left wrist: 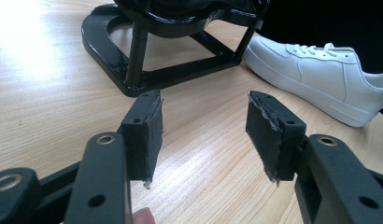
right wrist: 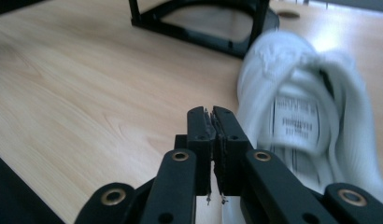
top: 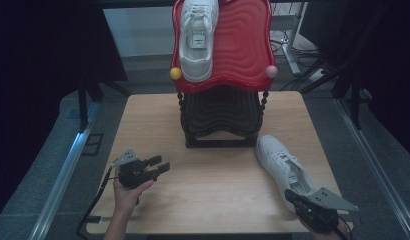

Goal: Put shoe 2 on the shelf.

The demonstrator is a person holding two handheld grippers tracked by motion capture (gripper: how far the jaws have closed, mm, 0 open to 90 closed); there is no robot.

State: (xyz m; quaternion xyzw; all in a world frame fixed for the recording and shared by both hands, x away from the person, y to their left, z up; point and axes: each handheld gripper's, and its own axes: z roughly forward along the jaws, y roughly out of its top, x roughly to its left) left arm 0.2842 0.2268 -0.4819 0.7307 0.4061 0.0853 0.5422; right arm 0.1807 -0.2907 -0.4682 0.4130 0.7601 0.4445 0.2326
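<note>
Wood counter [top: 208,170]: white shoe [top: 285,167] at 4 o'clock, light, soft; grab heel collar. Right hand-held gripper [top: 291,196] closed, empty; left hand-held gripper [top: 160,166] open.

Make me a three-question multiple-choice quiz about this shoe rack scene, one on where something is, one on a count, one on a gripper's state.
1. Where is the shoe on the table?
A. Right of the rack's base
B. On the red shelf
C. On the floor

2. How many white shoes are there?
A. One
B. Two
C. Three

3. How do the left hand-held gripper jaws stand?
A. Shut on a shoe
B. Shut on nothing
C. Open, holding nothing

Answers: 1 A, it lies on the wood beside the black rack. 2 B, one lies on the red shelf, one on the table. 3 C, bare table shows between the jaws.
</note>
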